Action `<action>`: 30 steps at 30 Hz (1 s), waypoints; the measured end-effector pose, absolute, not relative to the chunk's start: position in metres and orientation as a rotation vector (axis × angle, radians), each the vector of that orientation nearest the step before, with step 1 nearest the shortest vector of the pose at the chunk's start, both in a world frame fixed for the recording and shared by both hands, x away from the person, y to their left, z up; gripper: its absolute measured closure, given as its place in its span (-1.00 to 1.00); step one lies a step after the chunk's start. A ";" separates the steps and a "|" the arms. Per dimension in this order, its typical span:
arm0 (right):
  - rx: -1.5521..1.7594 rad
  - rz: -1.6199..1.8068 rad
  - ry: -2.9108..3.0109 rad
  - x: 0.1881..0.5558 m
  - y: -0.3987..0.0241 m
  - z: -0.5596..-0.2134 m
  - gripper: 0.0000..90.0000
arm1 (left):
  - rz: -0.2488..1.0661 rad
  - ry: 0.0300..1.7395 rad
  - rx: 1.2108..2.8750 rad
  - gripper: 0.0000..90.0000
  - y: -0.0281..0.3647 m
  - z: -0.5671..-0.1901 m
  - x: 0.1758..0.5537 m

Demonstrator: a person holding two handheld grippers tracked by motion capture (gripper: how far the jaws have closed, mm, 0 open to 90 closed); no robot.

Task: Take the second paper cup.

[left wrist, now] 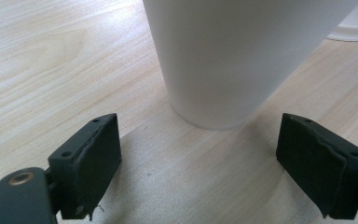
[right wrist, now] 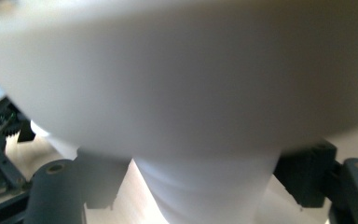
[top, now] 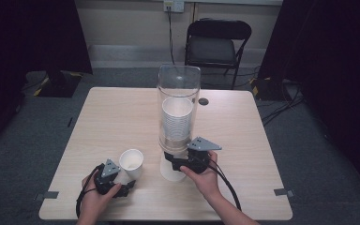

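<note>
One paper cup (top: 131, 161) already set on table (top: 122, 117) between parted left gripper (top: 127, 183) jaws; next cup (top: 171, 171) under dispenser (top: 178, 108), right gripper (top: 169, 160) jaws loosely apart around it.

Soft overhead light brightens the tabletop (top: 122, 112) against dark surroundings, while the cup (right wrist: 205, 93) looms blurred and unfocused in the right gripper view.

Table (top: 122, 112) (light wood): cup (top: 131, 161), dispenser (top: 178, 108)
</note>
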State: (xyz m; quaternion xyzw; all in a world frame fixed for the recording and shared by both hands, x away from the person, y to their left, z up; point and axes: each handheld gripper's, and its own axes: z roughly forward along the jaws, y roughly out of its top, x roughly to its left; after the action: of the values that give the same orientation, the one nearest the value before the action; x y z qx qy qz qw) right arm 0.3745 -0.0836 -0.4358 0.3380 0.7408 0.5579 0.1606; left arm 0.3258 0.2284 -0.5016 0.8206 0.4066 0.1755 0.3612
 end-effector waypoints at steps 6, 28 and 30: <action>0.955 1.552 2.119 0.376 -0.080 -0.432 -0.36 | 0.452 1.047 2.114 -0.70 0.228 -0.502 0.326; 0.805 1.499 2.140 0.376 -0.084 -0.440 -0.20 | 0.452 1.049 2.111 -0.70 0.228 -0.502 0.326; 0.807 1.509 2.134 0.377 -0.083 -0.441 -0.20 | 0.450 1.052 2.111 -0.70 0.228 -0.502 0.326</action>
State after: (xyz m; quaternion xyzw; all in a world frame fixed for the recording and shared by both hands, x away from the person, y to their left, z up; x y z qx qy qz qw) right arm 0.3772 -0.0834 -0.4405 0.2890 0.7642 0.5403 0.2016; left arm 0.3256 0.2281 -0.5019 0.8195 0.4084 0.1748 0.3620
